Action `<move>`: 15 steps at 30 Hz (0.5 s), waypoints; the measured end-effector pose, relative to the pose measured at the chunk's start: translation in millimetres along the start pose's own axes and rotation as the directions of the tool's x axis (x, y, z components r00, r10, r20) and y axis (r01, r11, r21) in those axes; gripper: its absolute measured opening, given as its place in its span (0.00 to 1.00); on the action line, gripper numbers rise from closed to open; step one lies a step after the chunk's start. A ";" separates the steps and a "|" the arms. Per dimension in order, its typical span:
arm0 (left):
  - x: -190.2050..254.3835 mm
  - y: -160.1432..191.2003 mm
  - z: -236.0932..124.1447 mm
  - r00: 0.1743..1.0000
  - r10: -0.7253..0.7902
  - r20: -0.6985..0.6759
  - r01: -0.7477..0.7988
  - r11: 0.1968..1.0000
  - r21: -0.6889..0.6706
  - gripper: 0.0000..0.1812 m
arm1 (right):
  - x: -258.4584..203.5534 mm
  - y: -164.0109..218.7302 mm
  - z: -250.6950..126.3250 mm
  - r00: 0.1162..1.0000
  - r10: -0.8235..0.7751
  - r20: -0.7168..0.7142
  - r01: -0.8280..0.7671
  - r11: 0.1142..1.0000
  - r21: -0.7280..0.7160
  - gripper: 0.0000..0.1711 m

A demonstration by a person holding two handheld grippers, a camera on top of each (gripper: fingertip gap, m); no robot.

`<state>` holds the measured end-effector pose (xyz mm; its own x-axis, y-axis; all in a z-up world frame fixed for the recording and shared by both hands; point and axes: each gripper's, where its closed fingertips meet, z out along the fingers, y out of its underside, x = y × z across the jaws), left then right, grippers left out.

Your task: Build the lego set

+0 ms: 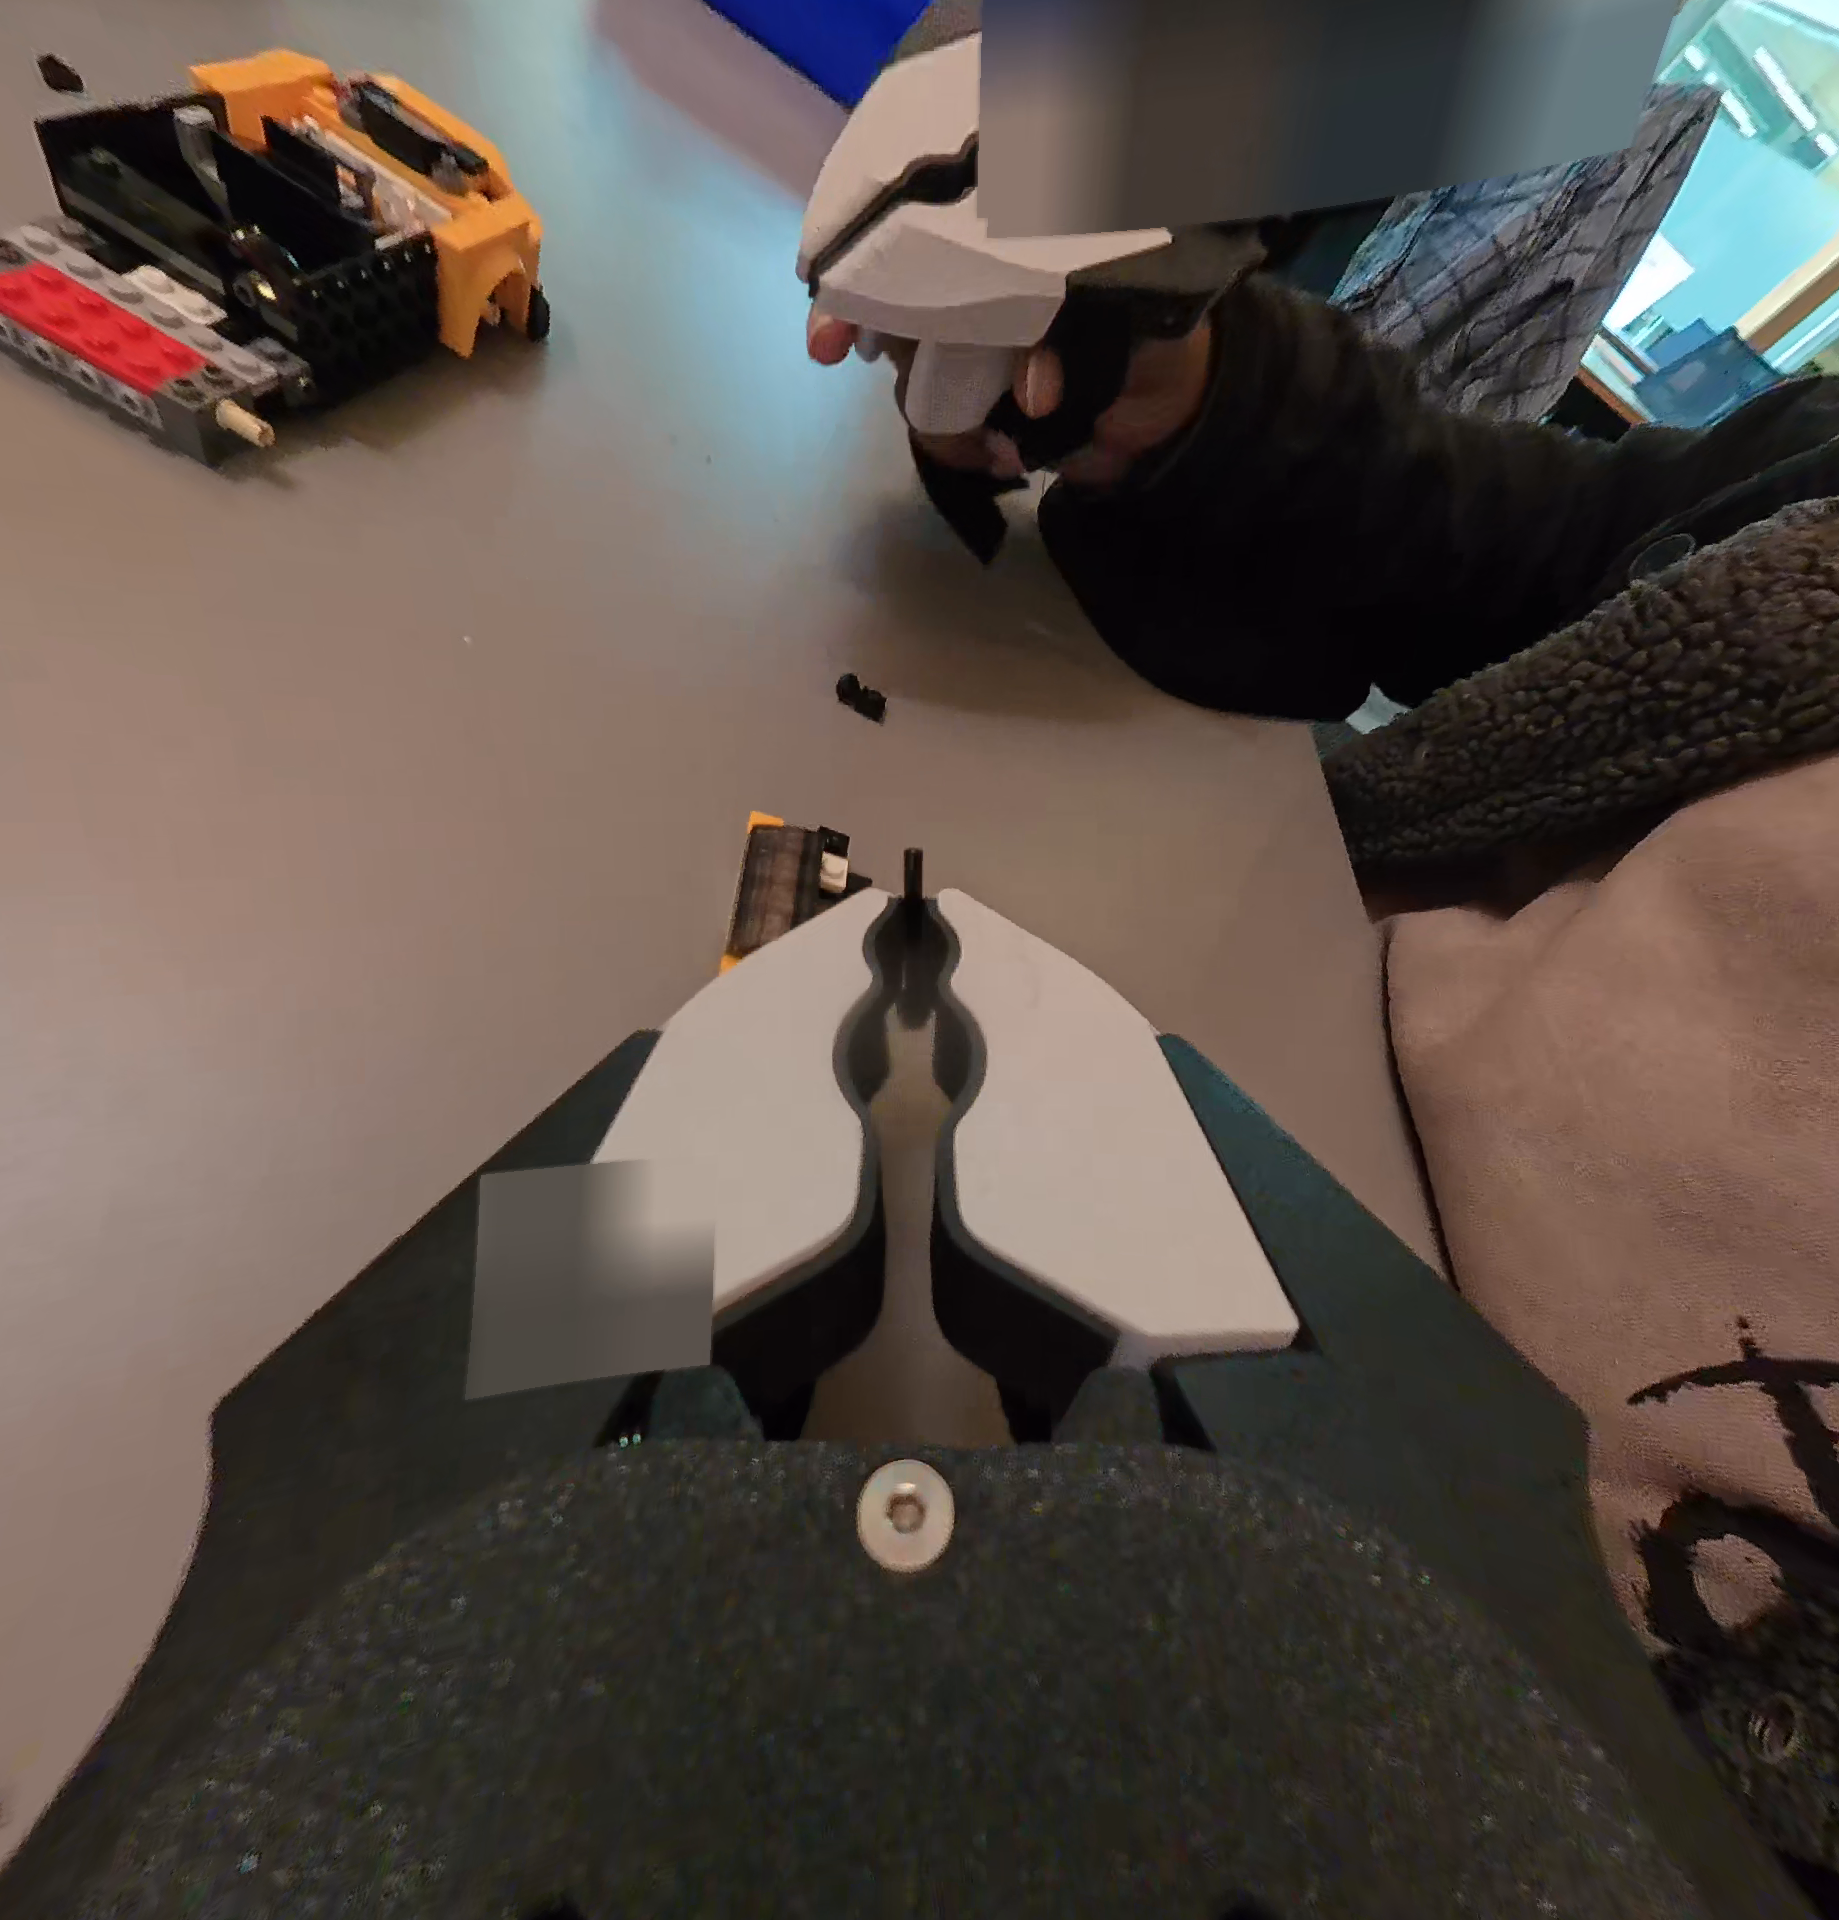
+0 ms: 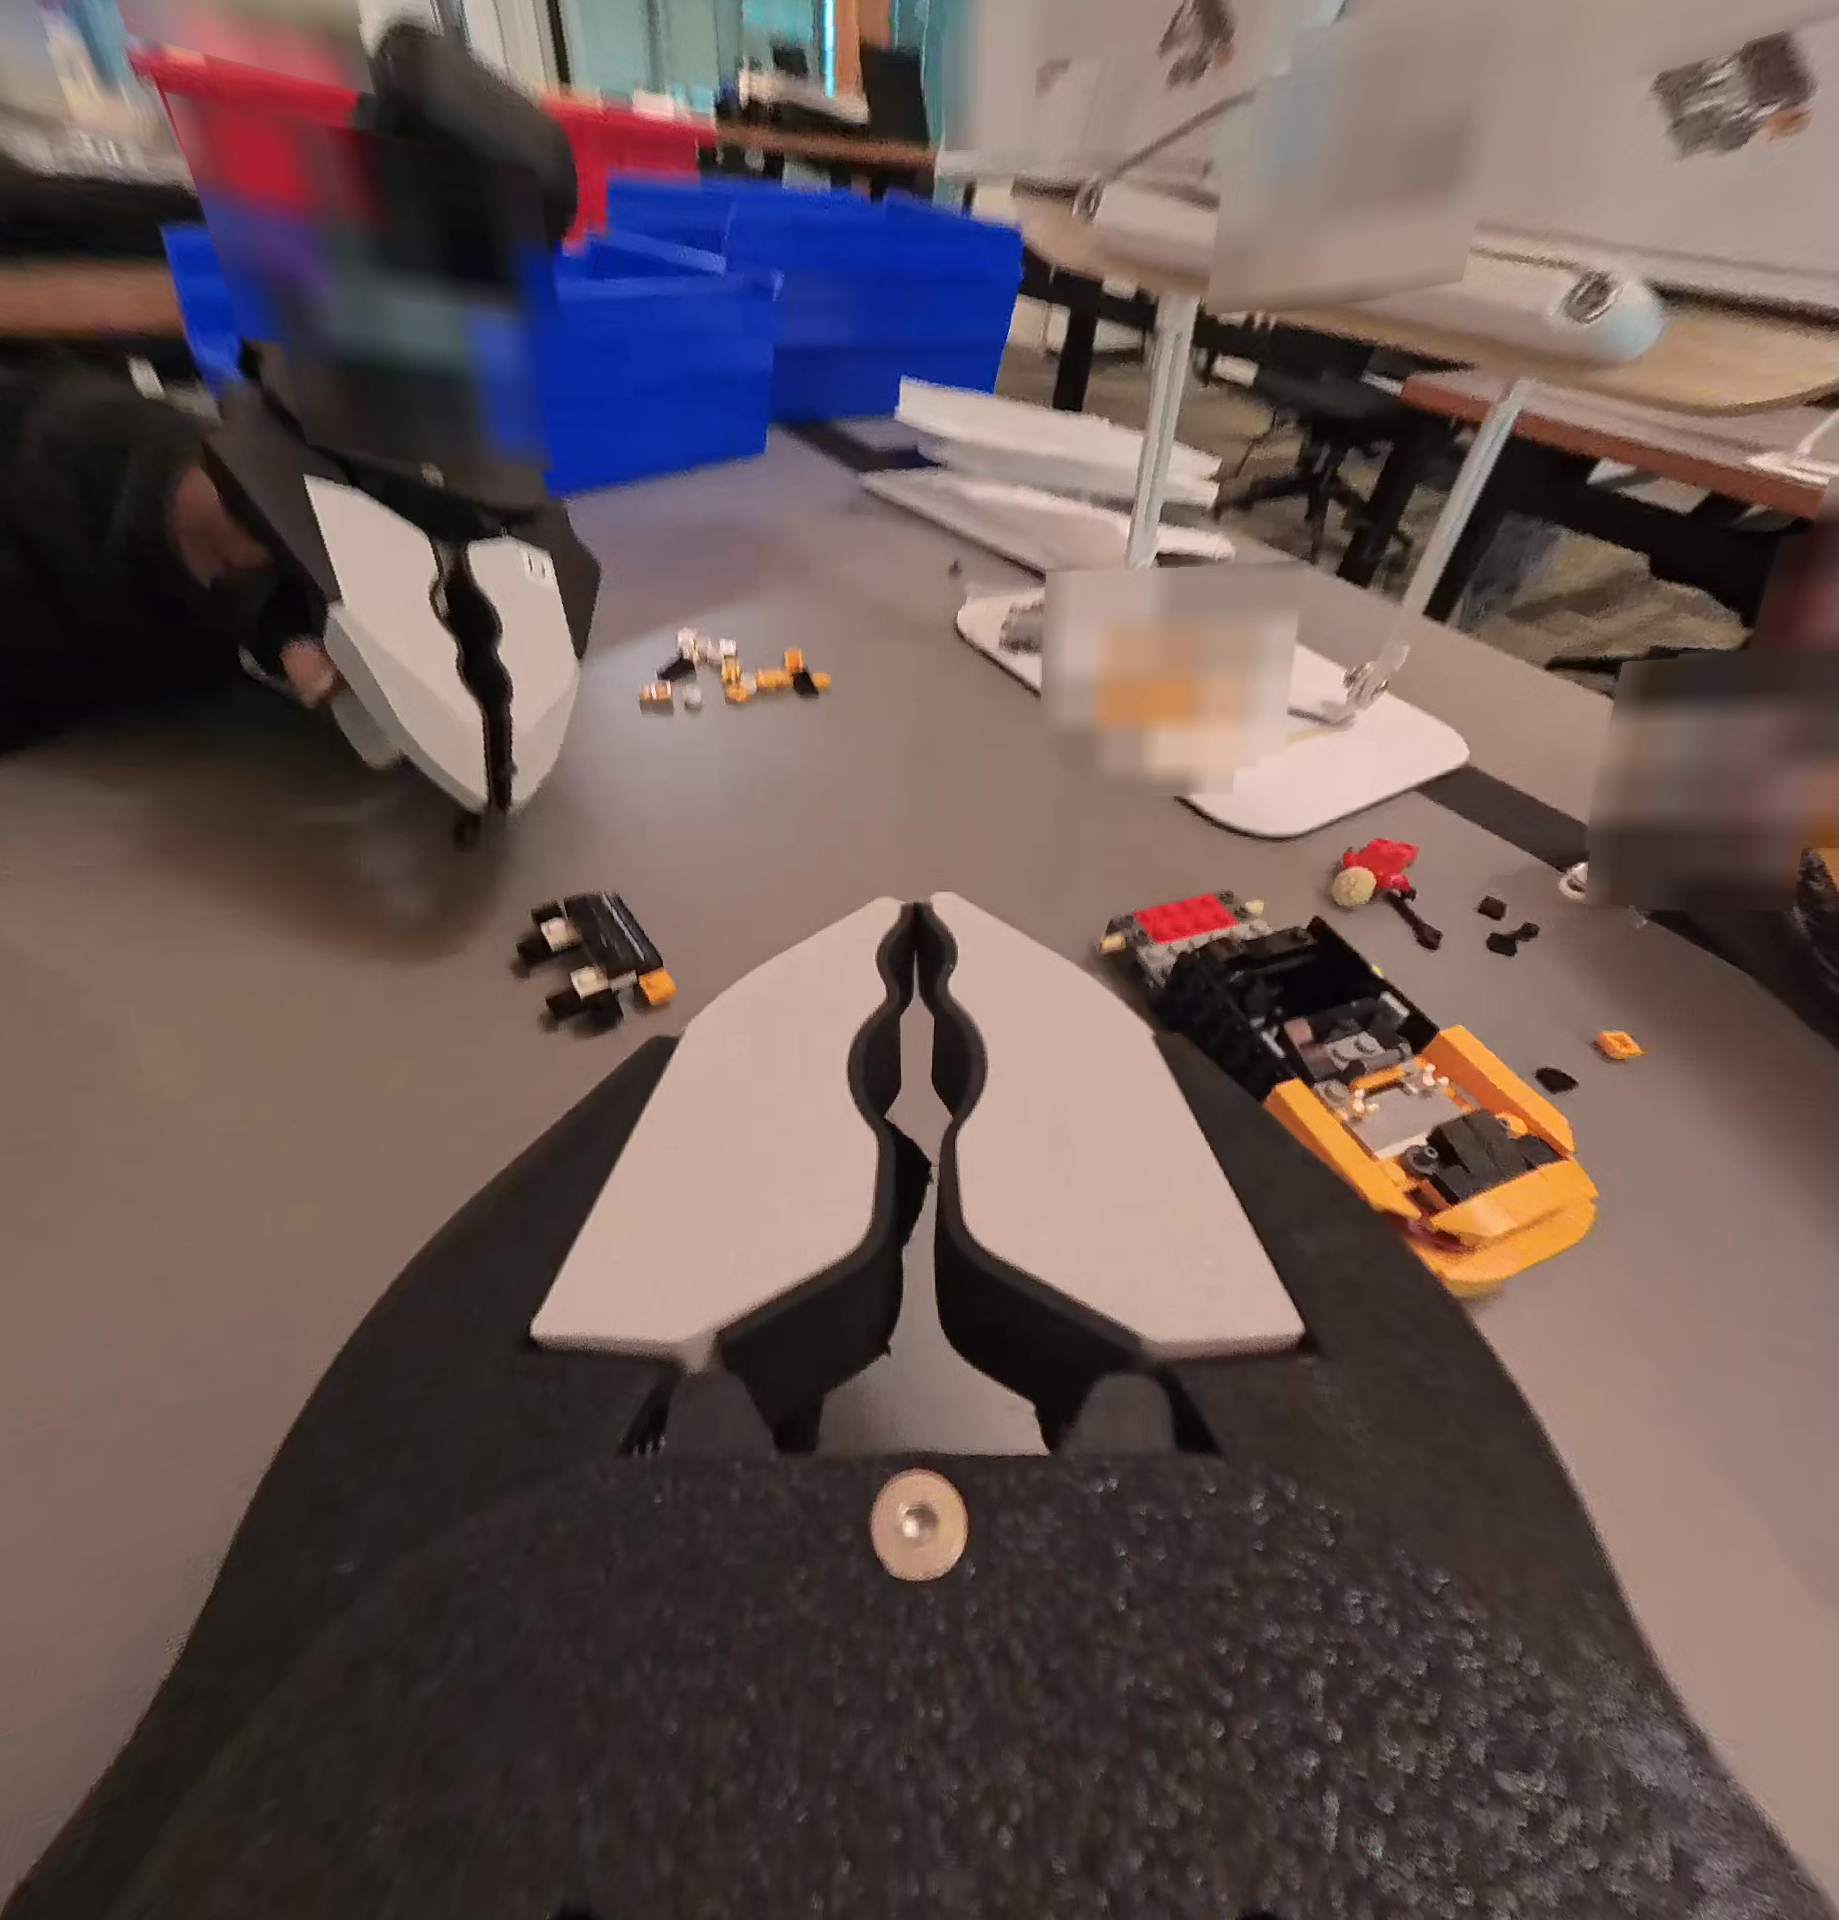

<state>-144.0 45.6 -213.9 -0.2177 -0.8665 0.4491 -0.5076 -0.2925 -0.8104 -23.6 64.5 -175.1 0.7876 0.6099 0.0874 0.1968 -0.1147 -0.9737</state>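
My left gripper [image 1: 912, 902] is shut on a thin black axle pin [image 1: 912, 873] that sticks out past the fingertips, just above the grey table [image 1: 375, 727]. A small black and orange sub-assembly [image 1: 780, 894] lies to the left of the tips, partly hidden by my finger; it also shows in the right wrist view [image 2: 593, 951]. My right gripper [image 2: 915, 910] is shut, tips touching, with nothing visible between them. The half-built orange and black car [image 2: 1351, 1070] lies to its right, and shows at the far left in the left wrist view [image 1: 250, 239]. The left gripper [image 2: 494, 795] points down at the table.
A small black piece [image 1: 860, 696] lies on the table ahead of the left gripper. Several loose small bricks [image 2: 733, 670] lie farther back. A red piece with a round head [image 2: 1377, 868], black bits [image 2: 1512, 930], a white stand base [image 2: 1310, 748] and blue bins [image 2: 686, 343] are there too. Tip to tip, the grippers are about 12 centimetres apart.
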 end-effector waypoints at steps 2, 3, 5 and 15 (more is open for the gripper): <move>0.2 -3.9 -1.5 1.000 0.000 -0.006 0.000 1.000 0.030 0.01 | 3.1 -10.4 -2.4 0.999 0.050 0.004 -0.050 0.996 0.077 0.00; 0.3 -5.5 -1.9 1.000 -0.001 -0.010 0.002 0.999 0.043 0.01 | 5.7 -14.2 -4.1 0.995 0.095 0.012 -0.096 0.990 0.108 0.00; 0.8 -7.0 -2.1 1.000 -0.003 -0.019 0.004 0.998 0.058 0.01 | 9.4 -14.4 -5.8 0.977 0.206 0.054 -0.211 0.969 0.127 0.00; -0.2 -11.8 -2.4 1.000 0.010 -0.004 -0.010 0.996 0.094 0.01 | 26.9 -1.7 -4.5 0.982 -0.043 -0.183 0.044 0.999 0.004 0.00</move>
<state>-139.9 50.2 -203.5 -0.2266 -0.8678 0.4422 -0.4248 -0.3205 -0.8467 -0.1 77.6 -170.1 0.8719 0.4607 0.1658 0.2289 -0.0842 -0.9698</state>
